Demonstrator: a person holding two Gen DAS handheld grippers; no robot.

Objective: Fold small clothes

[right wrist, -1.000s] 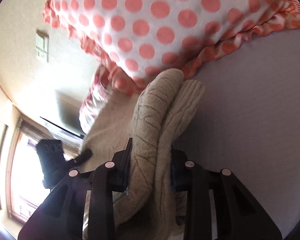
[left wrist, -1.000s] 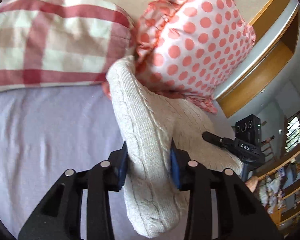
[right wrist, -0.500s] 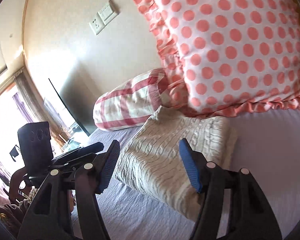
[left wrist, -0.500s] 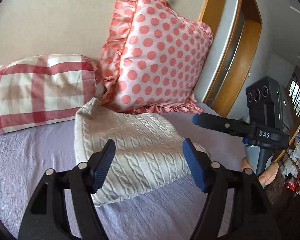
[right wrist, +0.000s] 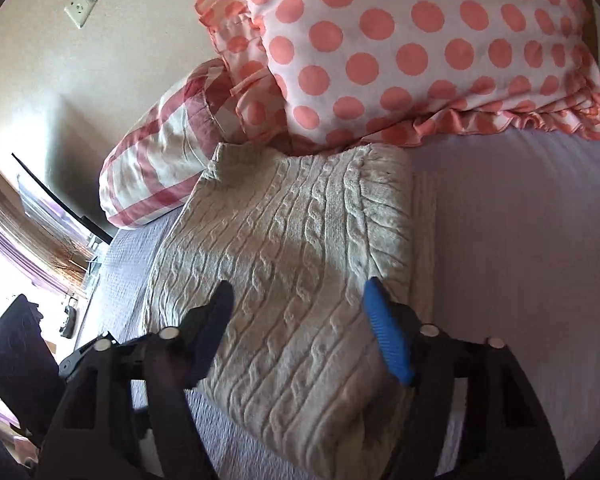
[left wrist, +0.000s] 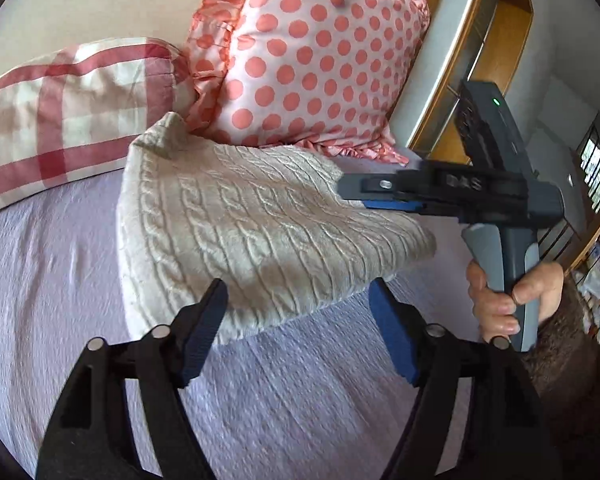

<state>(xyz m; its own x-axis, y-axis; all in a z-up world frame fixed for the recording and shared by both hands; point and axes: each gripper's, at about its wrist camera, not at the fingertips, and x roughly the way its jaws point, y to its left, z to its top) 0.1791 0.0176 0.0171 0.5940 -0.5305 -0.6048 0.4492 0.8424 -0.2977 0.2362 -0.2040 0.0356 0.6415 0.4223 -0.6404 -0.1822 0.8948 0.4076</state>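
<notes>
**mossy_k:** On the bed, right up against the pillows, sits the cream cable-knit sweater as a squarish folded bundle. Its far corner touches the polka-dot pillow and the plaid pillow. Is the folding done?

**tuftedrug:** Looks close to me. The left gripper is spread wide, nothing in it, fingers at the near edge of the knit. The right gripper is wide too, hovering over the top layer, empty. I'd call this the tidy-up stage.

**mossy_k:** So what's next?

**tuftedrug:** My guess: either press the top flat and square the loose right-side edge, or pinch the bundle for one more fold. That thick knit will probably spring open, so grab all the layers.
</notes>
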